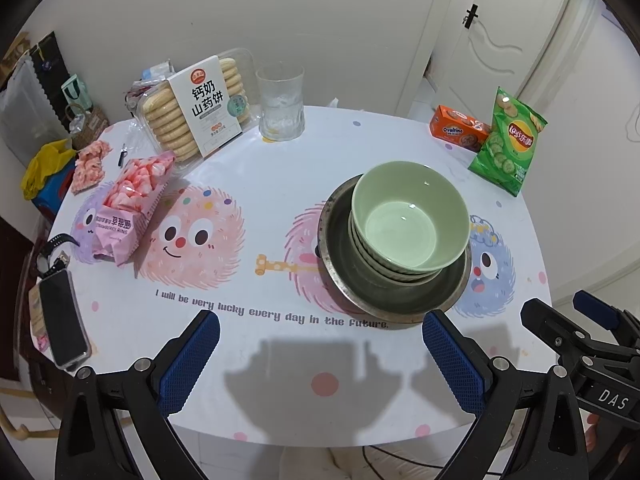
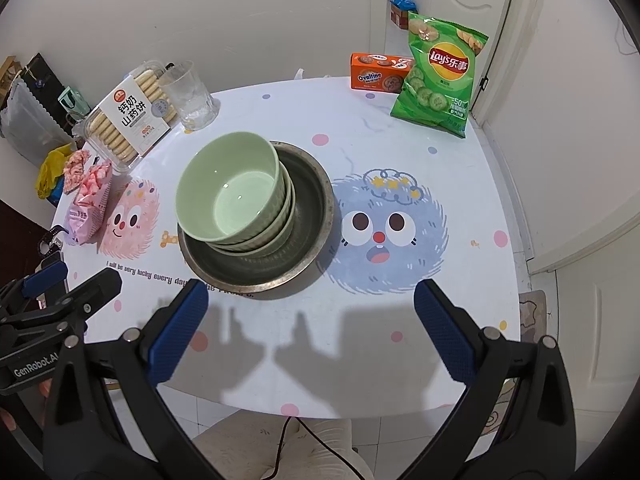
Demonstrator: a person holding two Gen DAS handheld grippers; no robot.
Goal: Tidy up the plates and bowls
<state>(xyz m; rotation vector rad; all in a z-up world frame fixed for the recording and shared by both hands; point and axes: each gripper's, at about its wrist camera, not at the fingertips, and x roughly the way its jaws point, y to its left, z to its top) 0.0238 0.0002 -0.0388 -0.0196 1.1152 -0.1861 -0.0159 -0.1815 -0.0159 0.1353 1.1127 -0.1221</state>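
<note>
Green bowls (image 1: 410,220), stacked, sit inside a metal plate (image 1: 360,292) on the desk (image 1: 260,184), right of centre in the left wrist view. Left claw (image 1: 320,344) is spread wide, empty, above the near desk edge, short of the plate. Right claw (image 1: 592,320) shows at the right edge. Biscuit tray (image 1: 196,112), glass (image 1: 281,100), chips bag (image 1: 510,142) stand farther back. Right wrist view: bowls (image 2: 232,188) lean toward the plate's (image 2: 312,208) left side; right claw (image 2: 310,312) also spread, empty, just short of the plate; left claw (image 2: 60,280) at the left edge.
</note>
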